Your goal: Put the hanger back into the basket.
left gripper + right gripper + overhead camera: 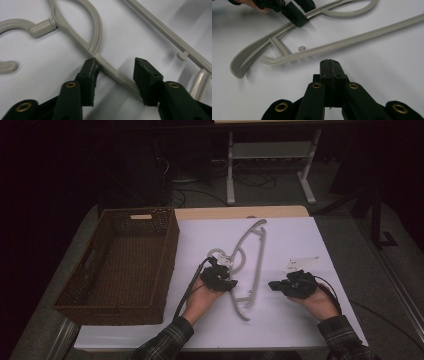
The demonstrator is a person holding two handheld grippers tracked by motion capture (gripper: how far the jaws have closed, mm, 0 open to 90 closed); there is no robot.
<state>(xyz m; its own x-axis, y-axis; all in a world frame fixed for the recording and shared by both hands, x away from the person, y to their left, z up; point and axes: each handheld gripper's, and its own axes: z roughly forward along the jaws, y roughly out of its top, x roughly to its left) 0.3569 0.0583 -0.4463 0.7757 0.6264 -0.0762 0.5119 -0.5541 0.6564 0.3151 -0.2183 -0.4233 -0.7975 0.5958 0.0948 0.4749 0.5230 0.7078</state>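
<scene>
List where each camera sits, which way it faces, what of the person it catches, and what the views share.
High view: above the person's side, looking forward and down on the table, basket and hanger; both forearms enter from below.
Left gripper view: rides the left gripper, looking along its jaws, which straddle a hanger arm.
Right gripper view: rides the right gripper, jaws together, facing the hanger; the other hand shows top left.
Shared: the hanger appears in all three.

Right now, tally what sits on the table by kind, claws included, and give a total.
Hanger: 1
Basket: 1
Claws: 2, left claw and right claw
Total: 4
</scene>
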